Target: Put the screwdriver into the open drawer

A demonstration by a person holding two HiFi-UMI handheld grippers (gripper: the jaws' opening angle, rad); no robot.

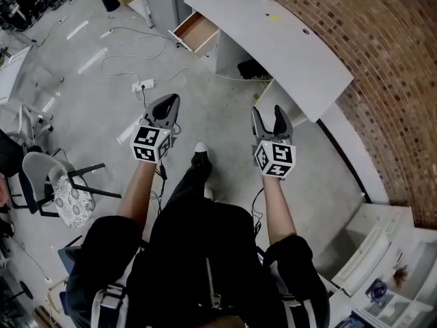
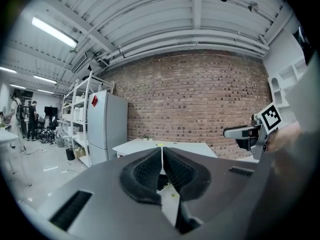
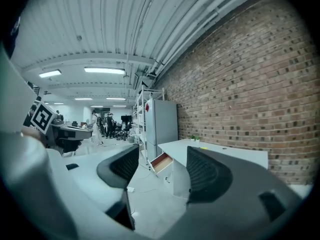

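Two empty tongs, pickup pending.
Left tongs (image 1: 168, 103) pressed together, right tongs (image 1: 268, 113) spread; next reach far small yellow item (image 1: 274, 18), perhaps the screwdriver.

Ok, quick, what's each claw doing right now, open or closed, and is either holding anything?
Left claw: closed, nothing in it.
Right claw: open wide, empty.
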